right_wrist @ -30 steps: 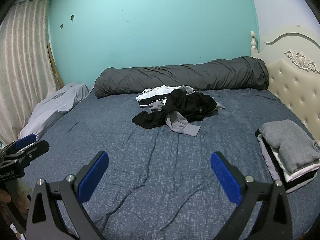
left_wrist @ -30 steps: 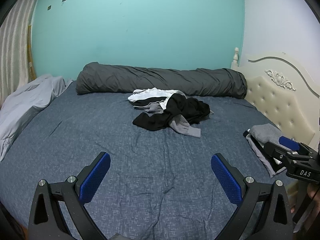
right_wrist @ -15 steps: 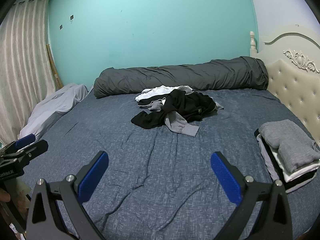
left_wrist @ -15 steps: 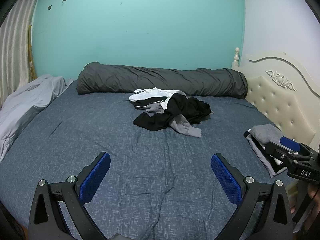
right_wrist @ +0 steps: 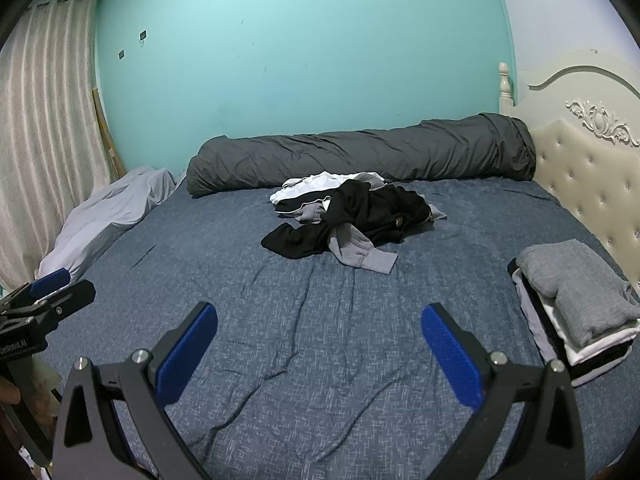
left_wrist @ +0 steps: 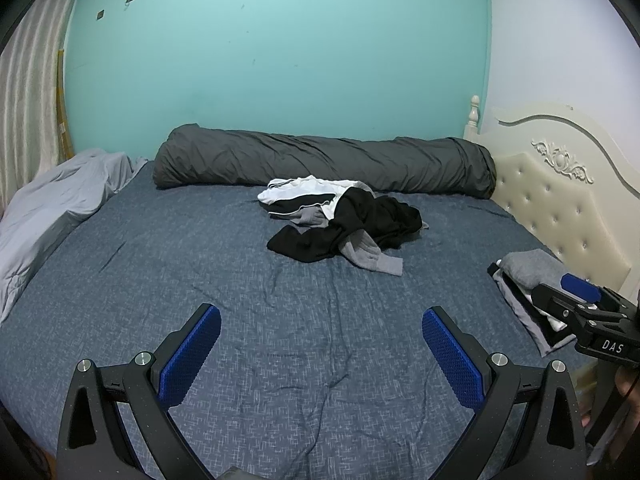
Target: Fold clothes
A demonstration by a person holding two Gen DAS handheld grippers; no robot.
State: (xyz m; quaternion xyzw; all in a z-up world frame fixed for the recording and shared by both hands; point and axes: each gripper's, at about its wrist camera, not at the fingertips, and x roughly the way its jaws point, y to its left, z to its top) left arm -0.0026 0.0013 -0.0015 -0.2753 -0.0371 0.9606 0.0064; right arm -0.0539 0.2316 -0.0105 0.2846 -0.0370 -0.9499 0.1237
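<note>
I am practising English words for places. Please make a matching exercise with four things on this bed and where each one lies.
Things:
1. folded stack
2. unfolded heap
3. dark grey roll
4. light grey bedding

Places:
a. along the teal wall
b. middle of the bed
c. beside the headboard
d. below the curtain

Pairs: 1-c, 2-b, 3-a, 4-d

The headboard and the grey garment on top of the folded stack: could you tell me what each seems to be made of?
The headboard looks like cream padded leather or faux leather, smooth with a slight sheen and button tufting, set in a painted carved frame. The grey garment on the folded stack looks like soft matte knit, perhaps cotton jersey or fleece: heathered, thick rounded folds.
</note>
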